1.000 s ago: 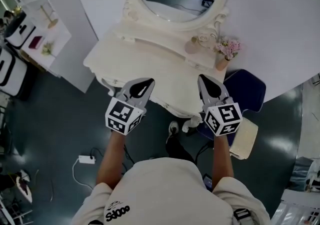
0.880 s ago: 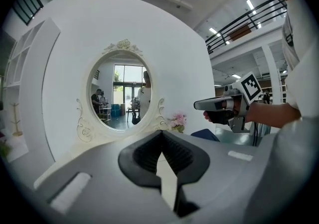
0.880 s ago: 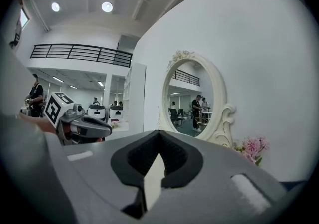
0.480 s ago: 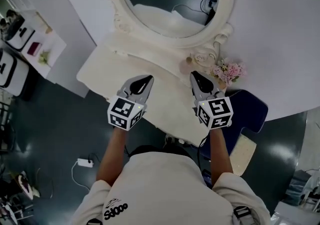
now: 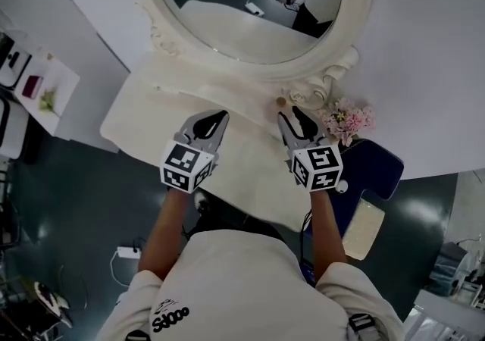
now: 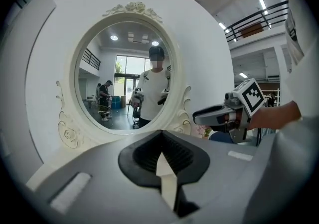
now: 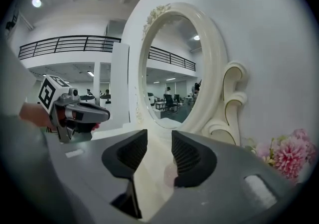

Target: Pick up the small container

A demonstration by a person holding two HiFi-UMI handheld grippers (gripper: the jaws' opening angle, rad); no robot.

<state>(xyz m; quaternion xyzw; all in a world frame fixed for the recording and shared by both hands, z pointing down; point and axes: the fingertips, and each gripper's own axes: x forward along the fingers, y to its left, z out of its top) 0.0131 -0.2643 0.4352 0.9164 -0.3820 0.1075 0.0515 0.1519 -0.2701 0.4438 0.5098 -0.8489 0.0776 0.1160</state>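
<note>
The small container [image 5: 282, 98] is a pale pink round thing on the cream dressing table [image 5: 151, 112], near the mirror's foot. My right gripper [image 5: 288, 116] hovers just short of it, its jaws opening and nothing pressed between the pads. In the right gripper view the container [image 7: 171, 172] shows faintly, low in the gap of the right gripper [image 7: 159, 141]. My left gripper [image 5: 220, 114] hangs over the table's middle, shut and empty. In the left gripper view the left gripper [image 6: 160, 133] has its tips meeting, facing the mirror.
A large oval mirror [image 5: 242, 6] in a carved cream frame stands at the table's back. Pink flowers [image 5: 347, 120] in a pot stand right of the container. A dark blue chair [image 5: 375, 165] and a cream stool [image 5: 362, 218] sit at the table's right end.
Both grippers have moved forward from the table's front edge to over its top. The right gripper's jaws have parted and it is closer to the container.
</note>
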